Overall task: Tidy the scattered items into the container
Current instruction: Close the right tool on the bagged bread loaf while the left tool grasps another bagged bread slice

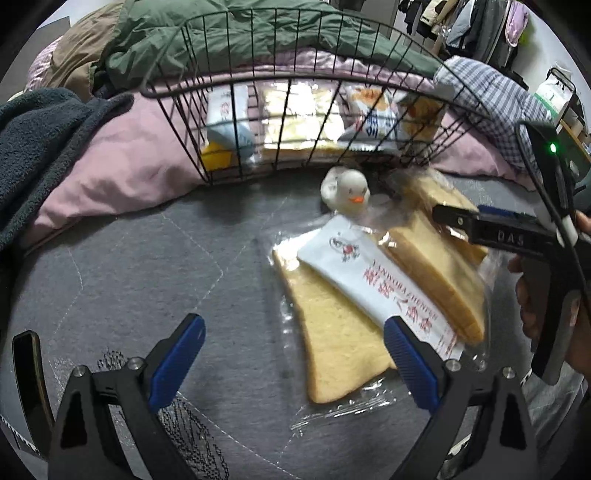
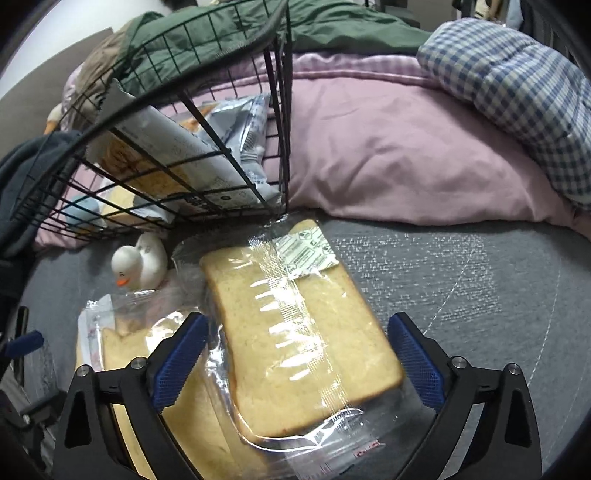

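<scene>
Left wrist view: left hand-held gripper (image 1: 293, 363) stood wide open, empty. Wire basket (image 1: 295, 110) already held several snack packets. Left on the bed: rubber duck (image 1: 347, 194) and two wrapped bread packs (image 1: 332, 332), (image 2: 295, 339). Right hand-held gripper (image 2: 297, 360) straddled one, jaws wide, not gripping.

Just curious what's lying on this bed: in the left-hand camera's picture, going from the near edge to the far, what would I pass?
Blue fingers → wrapped bread slice with the white label → white toy duck → black wire basket holding snack packets → green jacket.
</scene>
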Motion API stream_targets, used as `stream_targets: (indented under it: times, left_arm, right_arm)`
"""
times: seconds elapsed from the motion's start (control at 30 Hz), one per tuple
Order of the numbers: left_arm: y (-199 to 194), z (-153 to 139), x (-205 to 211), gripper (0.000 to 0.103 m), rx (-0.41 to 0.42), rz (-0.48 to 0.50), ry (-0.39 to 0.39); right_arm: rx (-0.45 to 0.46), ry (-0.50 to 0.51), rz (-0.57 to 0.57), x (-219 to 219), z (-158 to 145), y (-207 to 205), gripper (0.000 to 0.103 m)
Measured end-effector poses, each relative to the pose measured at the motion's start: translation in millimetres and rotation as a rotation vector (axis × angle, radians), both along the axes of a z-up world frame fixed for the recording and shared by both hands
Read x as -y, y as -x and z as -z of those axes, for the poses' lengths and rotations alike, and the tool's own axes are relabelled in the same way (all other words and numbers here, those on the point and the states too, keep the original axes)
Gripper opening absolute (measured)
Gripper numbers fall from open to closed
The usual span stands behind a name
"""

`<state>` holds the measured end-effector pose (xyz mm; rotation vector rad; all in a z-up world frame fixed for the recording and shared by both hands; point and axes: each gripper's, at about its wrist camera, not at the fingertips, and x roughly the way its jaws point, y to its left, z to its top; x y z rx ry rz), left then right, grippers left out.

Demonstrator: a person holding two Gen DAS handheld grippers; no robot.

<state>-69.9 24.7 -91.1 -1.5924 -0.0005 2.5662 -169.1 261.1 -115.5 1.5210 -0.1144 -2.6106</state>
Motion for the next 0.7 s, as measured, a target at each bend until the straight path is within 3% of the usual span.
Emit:
stream_targets:
  times: [0.1, 0.23, 0.57, 0.7]
  left_arm:
    - [0.1, 7.8, 1.0, 0.097, 0.025, -0.005, 0.009]
    - [0.2, 17.9, 1.1, 0.097, 0.049, -0.015, 0.014]
    - [8.9, 27.1, -29.7, 0.097, 0.05, 0.047, -0.025]
    - [10.9, 39.6, -53.7, 0.098, 0.042, 0.074, 0.079]
  right_arm:
    - [0.035, 0.052, -0.008, -3.6, 0.5, -1.0, 0.102]
    - [0.041, 0.045, -0.032, -3.8, -5.2, -11.9, 0.083]
    - [0.075, 0.033, -0.012, -27.8, -14.2, -51.6, 0.076]
    - [0.087, 0.039, 0.027, -50.6, -14.0, -66.3, 0.076]
